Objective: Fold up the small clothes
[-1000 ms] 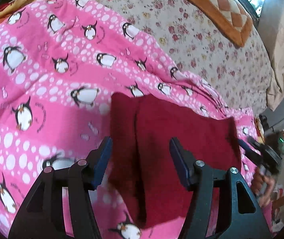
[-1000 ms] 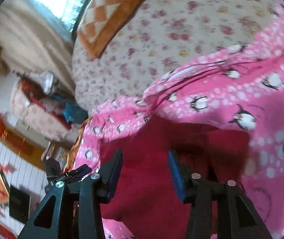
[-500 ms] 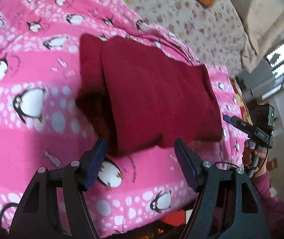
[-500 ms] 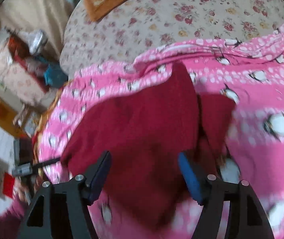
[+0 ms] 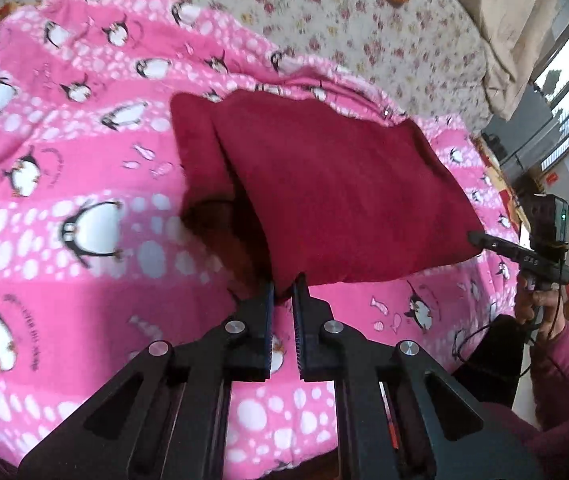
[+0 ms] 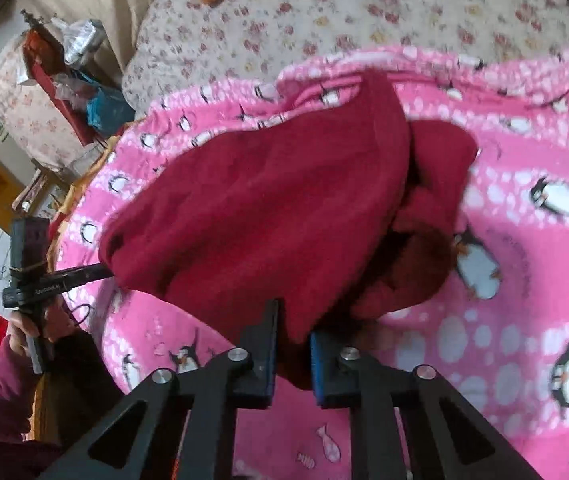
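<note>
Both tools, left (image 5: pixel 283 286) and right (image 6: pixel 293 322), clench the red garment (image 5: pixel 336 196) on a penguin blanket (image 5: pixel 64 184).

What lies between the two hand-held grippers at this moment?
The dark red garment spans it: left hand-held gripper and right hand-held gripper each pinch a near corner, shown in both wrist views.

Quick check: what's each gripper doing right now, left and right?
Left gripper: shut on the near edge of the dark red garment.
Right gripper: shut on the same garment's near edge.

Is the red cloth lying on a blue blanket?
No, the red cloth lies on a pink blanket printed with penguins and white dots.
</note>
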`<control>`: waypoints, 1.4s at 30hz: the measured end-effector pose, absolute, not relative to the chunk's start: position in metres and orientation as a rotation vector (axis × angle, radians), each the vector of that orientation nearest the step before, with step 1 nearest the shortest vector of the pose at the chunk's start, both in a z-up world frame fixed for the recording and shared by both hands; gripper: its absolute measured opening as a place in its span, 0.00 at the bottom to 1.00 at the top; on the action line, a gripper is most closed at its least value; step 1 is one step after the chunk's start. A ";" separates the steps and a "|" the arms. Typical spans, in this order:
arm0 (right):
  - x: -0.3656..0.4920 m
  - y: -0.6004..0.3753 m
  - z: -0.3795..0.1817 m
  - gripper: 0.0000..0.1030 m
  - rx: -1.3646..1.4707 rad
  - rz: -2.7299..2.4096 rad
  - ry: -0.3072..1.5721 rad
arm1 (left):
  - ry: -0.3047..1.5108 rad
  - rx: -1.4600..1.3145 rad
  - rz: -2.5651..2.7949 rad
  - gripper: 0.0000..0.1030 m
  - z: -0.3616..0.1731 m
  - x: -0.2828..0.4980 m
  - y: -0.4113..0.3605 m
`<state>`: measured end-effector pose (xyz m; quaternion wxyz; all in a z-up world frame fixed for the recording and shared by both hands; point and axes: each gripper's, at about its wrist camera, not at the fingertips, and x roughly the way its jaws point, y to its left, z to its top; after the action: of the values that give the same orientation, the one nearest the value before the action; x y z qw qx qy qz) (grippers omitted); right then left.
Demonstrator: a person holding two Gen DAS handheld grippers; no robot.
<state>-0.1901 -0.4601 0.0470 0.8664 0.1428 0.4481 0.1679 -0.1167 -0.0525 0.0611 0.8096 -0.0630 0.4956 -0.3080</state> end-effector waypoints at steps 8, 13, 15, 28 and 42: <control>-0.214 -0.471 0.034 0.06 0.230 0.290 1.020 | 1.079 -0.126 -0.591 0.07 0.042 -0.126 -0.040; -0.219 -0.482 0.026 0.06 0.274 0.271 1.027 | 1.075 -0.133 -0.592 0.07 0.051 -0.129 -0.034; -0.222 -0.482 0.037 0.06 0.260 0.297 1.008 | 1.071 -0.129 -0.585 0.07 0.057 -0.132 -0.034; -0.126 -0.454 0.075 0.47 0.198 0.210 0.898 | 0.996 -0.212 -0.495 0.45 0.075 -0.102 -0.063; -0.043 -0.480 0.038 0.47 0.202 -0.031 1.010 | 1.051 -0.100 -0.312 0.46 0.027 -0.070 -0.085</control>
<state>-0.0435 -0.4804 0.0380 0.8701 0.0967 0.4831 -0.0148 -0.0697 -0.0846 0.0275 0.8522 -0.0476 0.4995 -0.1483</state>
